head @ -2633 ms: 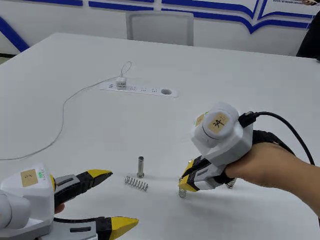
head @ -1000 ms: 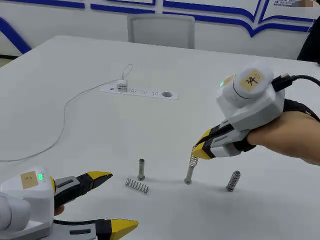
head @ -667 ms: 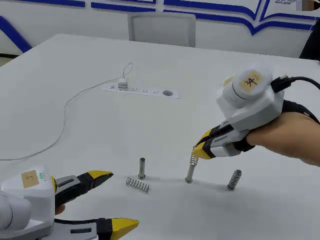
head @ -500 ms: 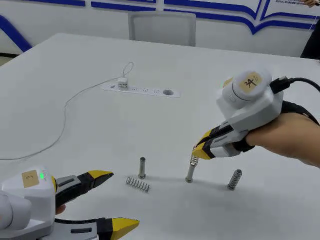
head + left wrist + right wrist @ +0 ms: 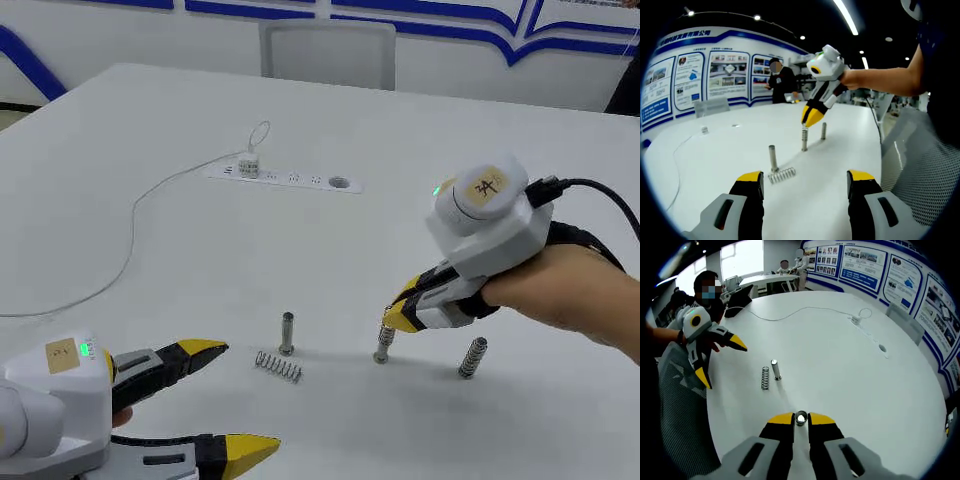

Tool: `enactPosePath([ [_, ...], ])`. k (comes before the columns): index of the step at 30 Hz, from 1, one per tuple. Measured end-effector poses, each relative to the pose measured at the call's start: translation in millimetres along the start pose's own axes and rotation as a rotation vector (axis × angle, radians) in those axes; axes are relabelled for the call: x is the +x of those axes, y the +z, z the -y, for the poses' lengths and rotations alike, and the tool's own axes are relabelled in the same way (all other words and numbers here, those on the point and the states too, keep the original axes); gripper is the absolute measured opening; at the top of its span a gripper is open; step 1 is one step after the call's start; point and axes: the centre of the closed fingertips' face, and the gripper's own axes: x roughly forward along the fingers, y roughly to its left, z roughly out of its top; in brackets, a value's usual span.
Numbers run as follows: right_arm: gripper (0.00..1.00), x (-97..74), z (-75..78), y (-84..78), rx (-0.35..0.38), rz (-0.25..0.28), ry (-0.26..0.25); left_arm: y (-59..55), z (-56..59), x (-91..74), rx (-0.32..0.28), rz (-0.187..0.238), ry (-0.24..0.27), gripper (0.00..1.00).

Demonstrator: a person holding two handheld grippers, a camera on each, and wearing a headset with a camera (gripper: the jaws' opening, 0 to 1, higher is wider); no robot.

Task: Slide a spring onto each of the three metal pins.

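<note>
The right gripper's [image 5: 800, 418] fingers [image 5: 781, 421] are almost shut, pinching a spring [image 5: 386, 335] that sits on the middle pin [image 5: 382, 352]. The left gripper's [image 5: 228, 397] fingers [image 5: 195, 350] are spread wide and hold nothing. On the worktop [image 5: 300, 230] a loose spring [image 5: 277, 366] lies just beside a bare pin [image 5: 287, 333]. A third pin [image 5: 472, 357] carries a coil.

A broad white tabletop [image 5: 200, 250] took up the middle of the room. In the head view, a grey chair [image 5: 327, 52] stood at twelve o'clock against its far edge, before a white wall [image 5: 150, 40] banded in blue. A white power strip [image 5: 290, 179] lay toward eleven o'clock, its cable [image 5: 133, 230] trailing off to nine. In the left gripper view, posters [image 5: 715, 70] lined the wall at ten o'clock under long ceiling lights [image 5: 846, 17], and a mesh chair [image 5: 920, 165] stood at four.
</note>
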Motion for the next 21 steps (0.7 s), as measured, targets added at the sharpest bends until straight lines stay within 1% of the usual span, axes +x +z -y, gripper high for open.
enactPosePath([
  [4,0.12,5.6,0.8,-3.0,0.006,-0.005,0.002,-0.3,0.2,-0.2,0.0,-0.001,-0.001,0.69],
  [8,0.12,11.7,0.3,-6.3,-0.001,-0.022,0.002,0.1,-0.2,-0.2,0.0,0.0,-0.001,0.69],
  [17,0.12,19.8,1.0,-14.5,0.011,-0.04,0.008,-0.2,0.2,-1.9,0.0,-0.002,0.001,0.69],
  [21,0.12,21.0,0.5,-15.6,0.015,-0.043,0.011,-0.1,1.0,-2.2,0.001,-0.003,0.0,0.69],
])
